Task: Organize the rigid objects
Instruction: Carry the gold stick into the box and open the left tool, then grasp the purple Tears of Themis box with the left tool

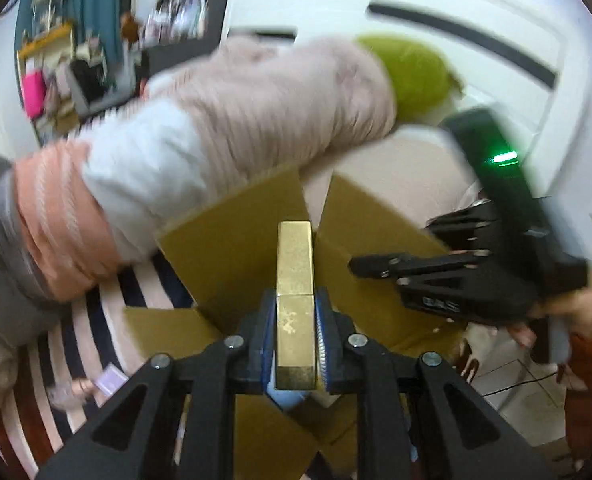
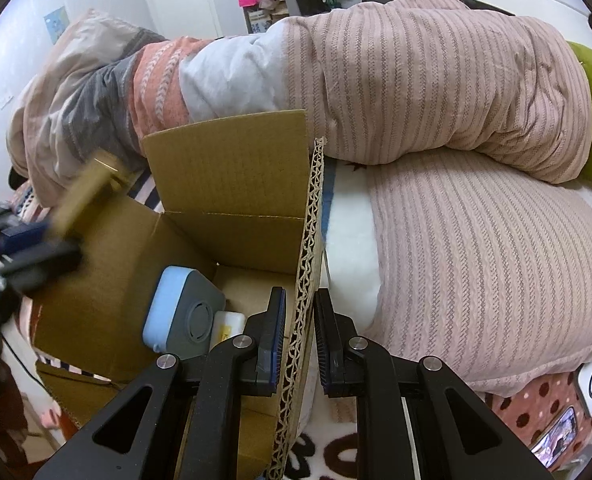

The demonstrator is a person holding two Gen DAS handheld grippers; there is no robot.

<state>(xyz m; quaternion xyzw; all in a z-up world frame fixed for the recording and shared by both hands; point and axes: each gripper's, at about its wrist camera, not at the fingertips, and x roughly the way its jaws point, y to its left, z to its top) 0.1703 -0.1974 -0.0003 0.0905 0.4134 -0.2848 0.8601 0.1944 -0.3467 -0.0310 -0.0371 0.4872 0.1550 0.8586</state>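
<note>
gold bar (image 1: 295,300) | brown box (image 2: 232,184) | pink striped duvet (image 2: 435,80)

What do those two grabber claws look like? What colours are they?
Both are black plastic. The left gripper and right gripper each have triangle-shaped cut-outs in their arms, shiny silver round bolts at the joints, and blue ridged pads on the fingers. Seen from the left camera, the right gripper's black body has a glowing green light. The hand holding it wears a rust-red sleeve.
</note>
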